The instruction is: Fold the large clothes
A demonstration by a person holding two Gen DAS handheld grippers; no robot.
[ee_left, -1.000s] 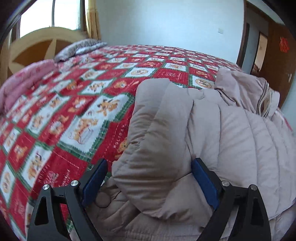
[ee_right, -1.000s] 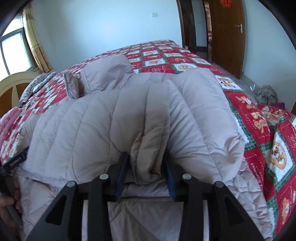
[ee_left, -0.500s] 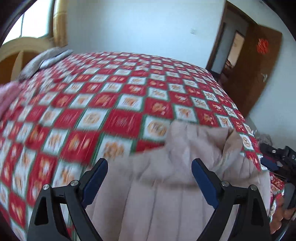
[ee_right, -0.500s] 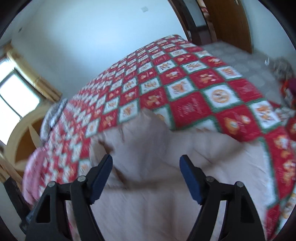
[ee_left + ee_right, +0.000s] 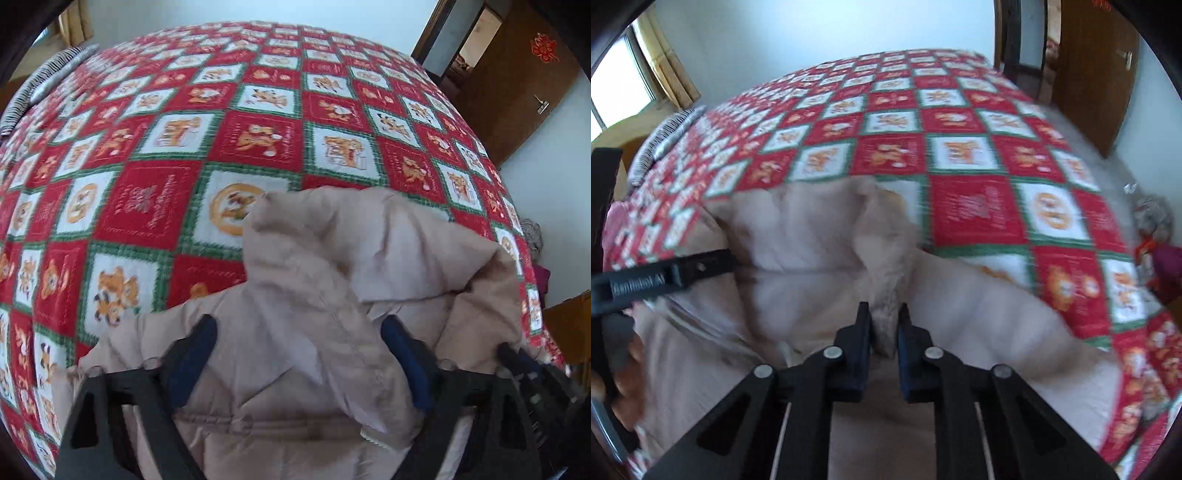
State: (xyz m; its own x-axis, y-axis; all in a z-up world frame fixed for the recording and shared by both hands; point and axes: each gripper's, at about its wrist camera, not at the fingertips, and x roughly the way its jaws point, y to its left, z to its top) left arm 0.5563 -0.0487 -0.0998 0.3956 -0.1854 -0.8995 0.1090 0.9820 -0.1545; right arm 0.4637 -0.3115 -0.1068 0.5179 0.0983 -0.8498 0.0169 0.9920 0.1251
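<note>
**Two tools close in on a bunched coat at the bed's near edge**

A pale beige quilted puffer coat lies heaped at the near edge of the bed, toward its door-side corner, one loose flap standing up crumpled above the padded body. In the right wrist view the right tool is closing, its dark pads already pinching a narrow ridge of the beige padding between them. In the left wrist view the left tool is closing too, but its blue-lined fingers stand well apart, straddling a broad hump of the coat without visibly pressing on it. The coat rests on a red, white and green patchwork bedspread printed with bears, which runs bare to the far edge; a striped grey pillow lies at the far window-side corner.

The step in hand appears to be gathering the coat for a fold. Done well, it would call for the left tool to seat on a real edge or seam, not slippery bulk, and to bite through every layer. The two holds should be level and taut before any lift, since puffy filling tends to spring back and a lopsided pull would skew the crease.
</note>
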